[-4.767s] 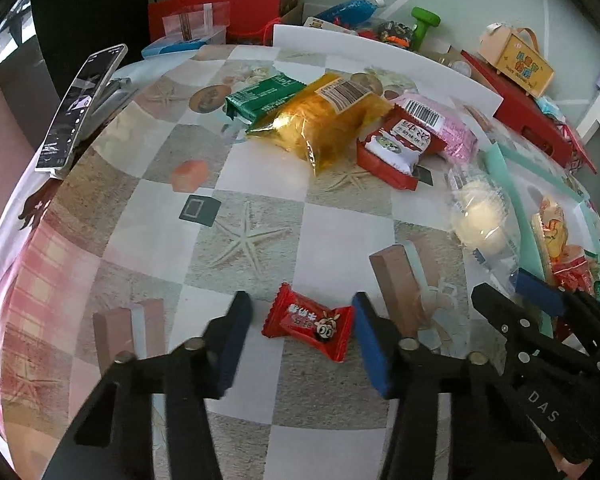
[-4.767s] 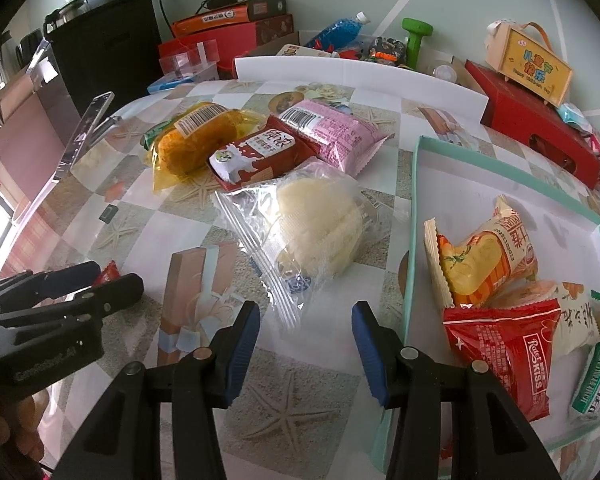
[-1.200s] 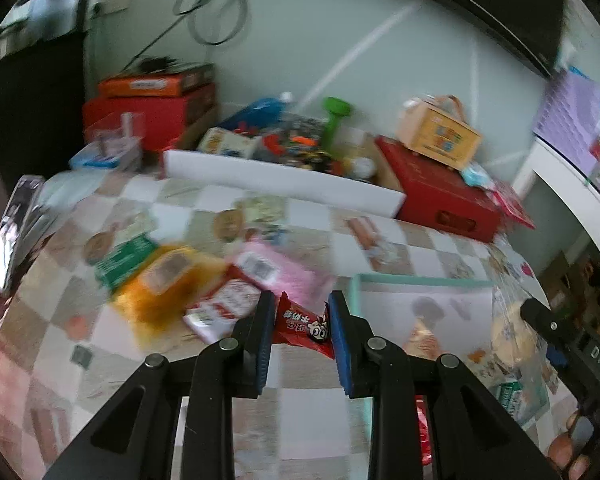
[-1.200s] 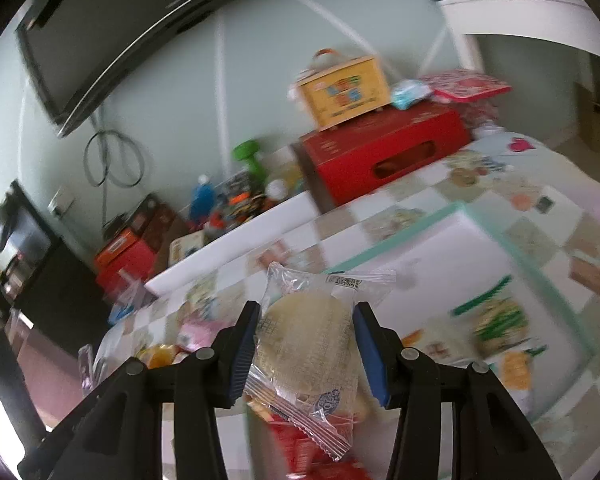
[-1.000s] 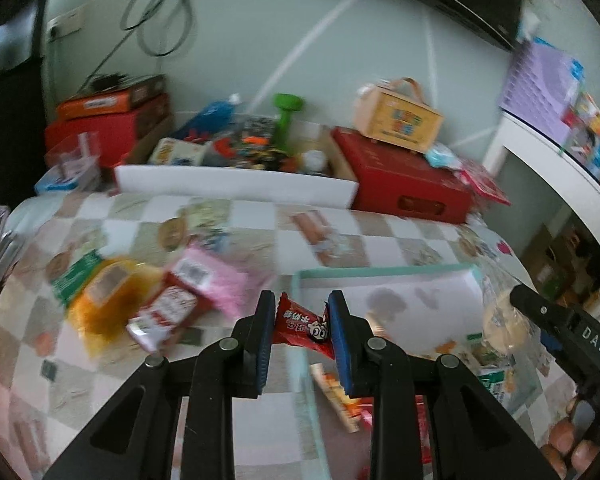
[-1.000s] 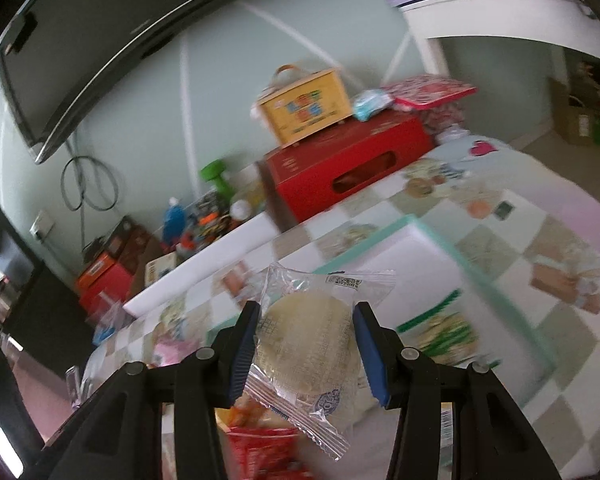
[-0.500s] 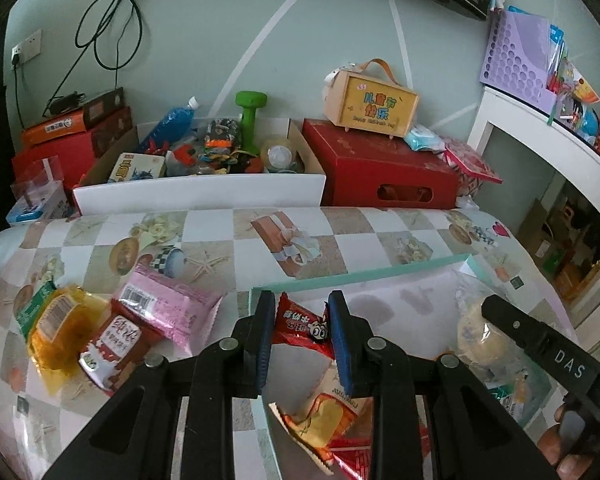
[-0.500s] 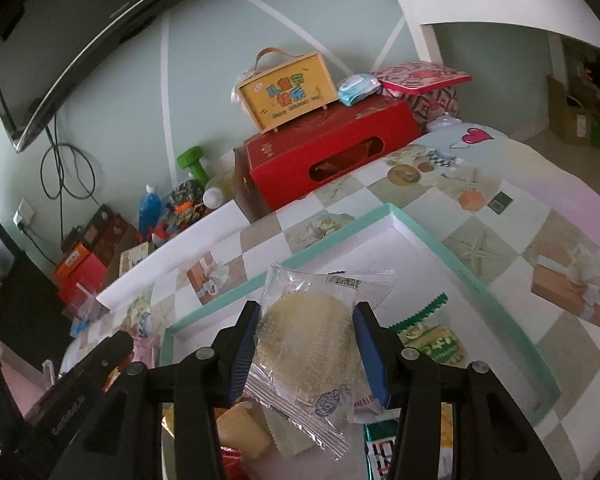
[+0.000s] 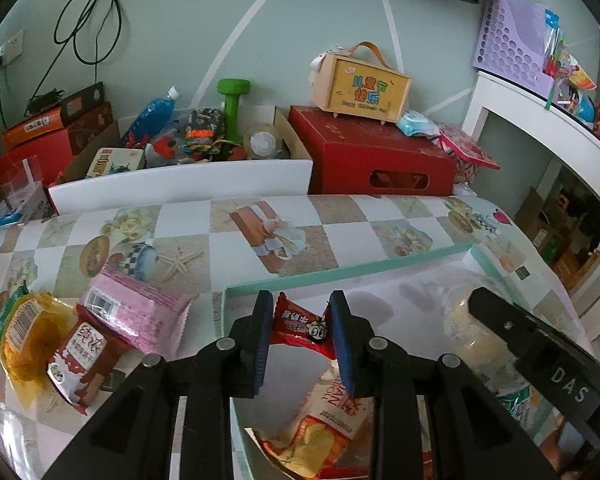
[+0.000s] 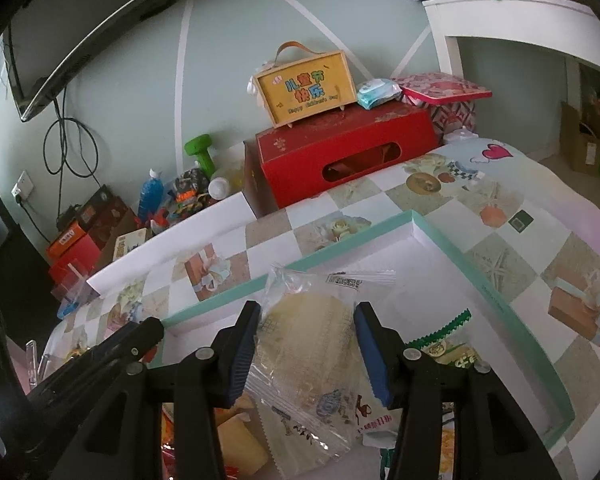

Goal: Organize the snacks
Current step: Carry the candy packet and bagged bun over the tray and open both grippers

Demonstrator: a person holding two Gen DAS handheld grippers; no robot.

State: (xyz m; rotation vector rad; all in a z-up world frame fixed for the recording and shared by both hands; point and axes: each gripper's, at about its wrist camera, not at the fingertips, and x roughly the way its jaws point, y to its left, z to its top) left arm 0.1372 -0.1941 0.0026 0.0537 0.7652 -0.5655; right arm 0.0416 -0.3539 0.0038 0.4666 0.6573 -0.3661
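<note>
My left gripper (image 9: 300, 340) is shut on a small red candy packet (image 9: 302, 326) and holds it above the near left corner of the teal-rimmed white tray (image 9: 340, 270). My right gripper (image 10: 306, 354) is shut on a clear bag with a pale round cake (image 10: 308, 344), held above the same tray (image 10: 496, 292); the bag also shows in the left wrist view (image 9: 466, 330). Several snack packets lie in the tray, among them an orange and white one (image 9: 324, 428). A pink packet (image 9: 136, 312), a red packet (image 9: 82, 356) and a yellow bag (image 9: 24, 336) lie on the table left of the tray.
A white-walled box of clutter (image 9: 180, 188) and a red box (image 9: 372, 160) with a yellow case (image 9: 360, 84) stand along the table's back edge. A white shelf (image 9: 548, 128) stands at the right. The right gripper's arm (image 9: 540, 356) crosses the tray's right side.
Both grippers have carried their snacks from over the table to above the tray. In the last half second they have moved slightly further over it. Both stay shut.
</note>
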